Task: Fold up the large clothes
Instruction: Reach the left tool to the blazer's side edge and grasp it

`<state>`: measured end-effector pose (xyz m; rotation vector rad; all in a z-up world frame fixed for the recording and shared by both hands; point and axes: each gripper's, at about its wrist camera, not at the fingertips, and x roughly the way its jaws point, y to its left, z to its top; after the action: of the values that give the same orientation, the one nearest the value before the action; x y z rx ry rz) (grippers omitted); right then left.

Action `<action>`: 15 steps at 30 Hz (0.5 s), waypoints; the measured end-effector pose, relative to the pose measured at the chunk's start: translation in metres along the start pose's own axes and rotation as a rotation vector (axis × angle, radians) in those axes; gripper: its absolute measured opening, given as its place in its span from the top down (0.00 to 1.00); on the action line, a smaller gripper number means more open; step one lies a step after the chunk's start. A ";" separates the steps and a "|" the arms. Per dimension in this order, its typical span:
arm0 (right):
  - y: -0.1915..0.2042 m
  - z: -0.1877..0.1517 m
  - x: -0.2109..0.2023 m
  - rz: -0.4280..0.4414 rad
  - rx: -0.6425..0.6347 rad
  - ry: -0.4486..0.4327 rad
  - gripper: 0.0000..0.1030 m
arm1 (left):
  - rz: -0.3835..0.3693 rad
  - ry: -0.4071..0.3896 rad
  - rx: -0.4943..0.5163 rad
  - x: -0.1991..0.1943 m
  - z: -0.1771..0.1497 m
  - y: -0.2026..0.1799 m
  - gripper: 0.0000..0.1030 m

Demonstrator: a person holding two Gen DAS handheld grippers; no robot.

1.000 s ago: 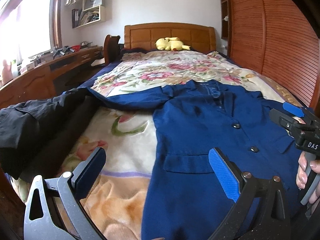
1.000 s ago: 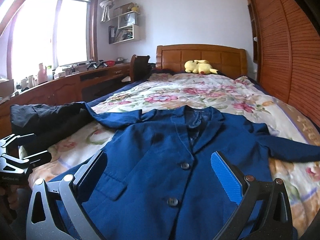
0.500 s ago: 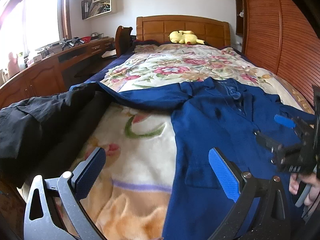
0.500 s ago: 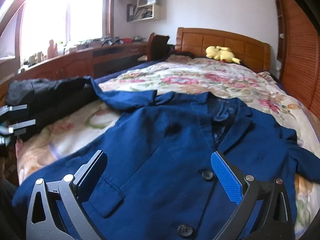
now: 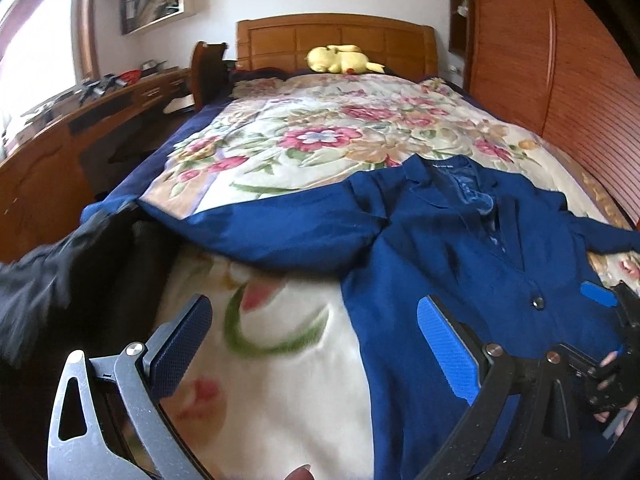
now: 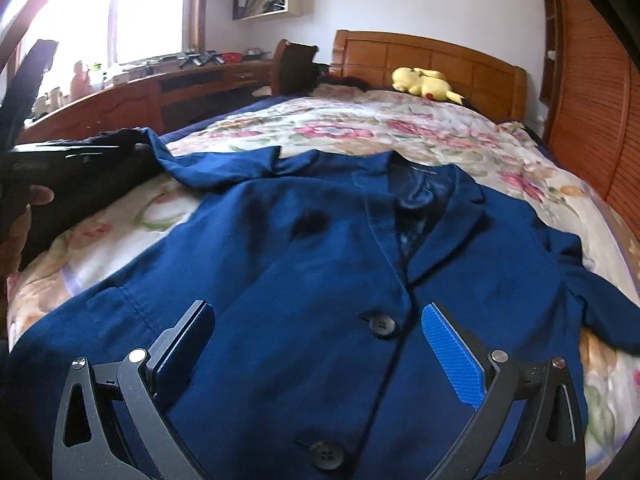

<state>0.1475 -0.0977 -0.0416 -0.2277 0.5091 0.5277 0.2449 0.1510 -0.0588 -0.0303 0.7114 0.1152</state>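
1. Both grippers have come in lower and nearer the jacket point(image 6: 320, 264) than a second ago.
2. Left gripper point(image 5: 312, 344) hovers with fingers spread wide, empty, over the blanket point(image 5: 280, 360) beside the jacket's hem.
3. Right gripper point(image 6: 320, 344) hangs gaping and empty above the buttons.
4. Jacket lies flat, face up, sleeves spread on the bed.
5. Only the left view shows the hand point(image 5: 612, 392) holding the right gripper.
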 end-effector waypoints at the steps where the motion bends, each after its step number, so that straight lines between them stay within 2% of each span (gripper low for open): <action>1: 0.001 0.001 0.000 -0.011 0.000 0.003 0.00 | -0.011 -0.005 0.011 0.007 0.003 0.000 0.00; 8: 0.008 0.002 0.007 -0.060 0.010 0.044 0.00 | -0.049 0.027 0.001 0.062 0.023 0.020 0.00; 10: 0.004 0.002 0.009 -0.060 0.030 0.050 0.00 | -0.055 0.047 -0.023 0.078 0.030 0.029 0.09; 15: -0.003 -0.003 0.010 -0.036 0.063 0.046 0.00 | -0.005 0.085 -0.051 0.099 0.037 0.048 0.26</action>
<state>0.1555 -0.0970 -0.0490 -0.1888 0.5644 0.4716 0.3373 0.2101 -0.0947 -0.0864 0.7934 0.1275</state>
